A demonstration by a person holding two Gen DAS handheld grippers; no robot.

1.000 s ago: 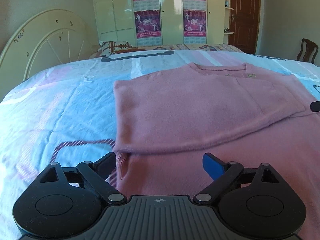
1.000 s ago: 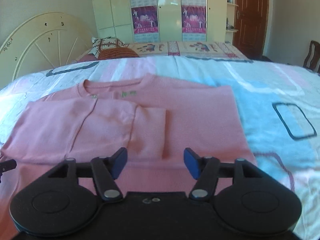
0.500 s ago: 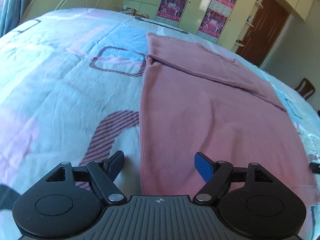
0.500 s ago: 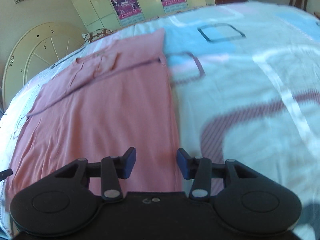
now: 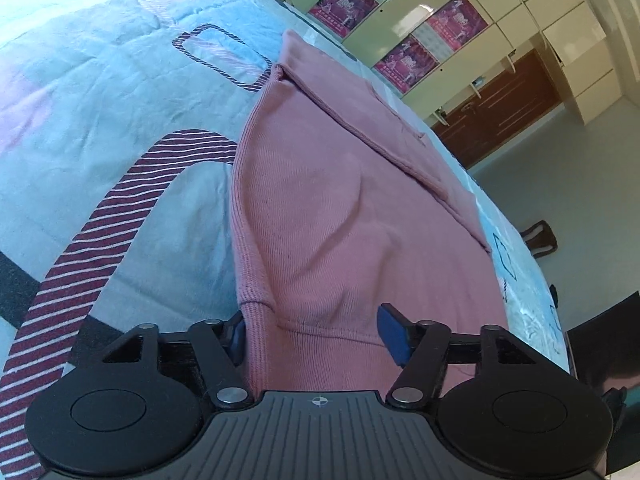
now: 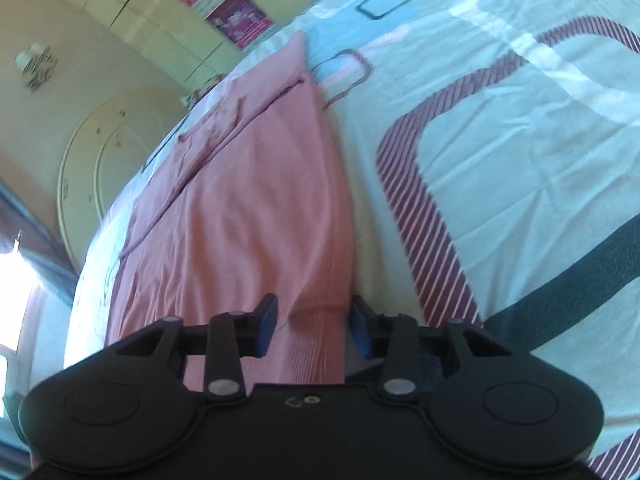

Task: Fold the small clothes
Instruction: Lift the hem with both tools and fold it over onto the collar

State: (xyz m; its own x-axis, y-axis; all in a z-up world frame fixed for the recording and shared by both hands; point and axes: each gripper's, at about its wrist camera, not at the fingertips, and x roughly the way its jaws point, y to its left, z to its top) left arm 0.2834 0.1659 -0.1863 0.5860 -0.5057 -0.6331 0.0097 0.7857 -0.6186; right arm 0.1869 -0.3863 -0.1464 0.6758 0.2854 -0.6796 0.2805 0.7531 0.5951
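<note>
Bed [image 5: 120, 208], pink sweater [image 5: 340, 220] flat. Left gripper [image 5: 316, 334] and right gripper [image 6: 312, 326] both open, straddling hem corners at 6 o'clock; pinch evenly before lifting.

Two wrist cameras sit low and close over a bed [image 5: 100, 128], each looking forward along its claw. The left view tilts right, the right view tilts left; both share the pink sweater [image 5: 340, 220] ahead and the wardrobe [image 6: 168, 28] beyond it.
</note>
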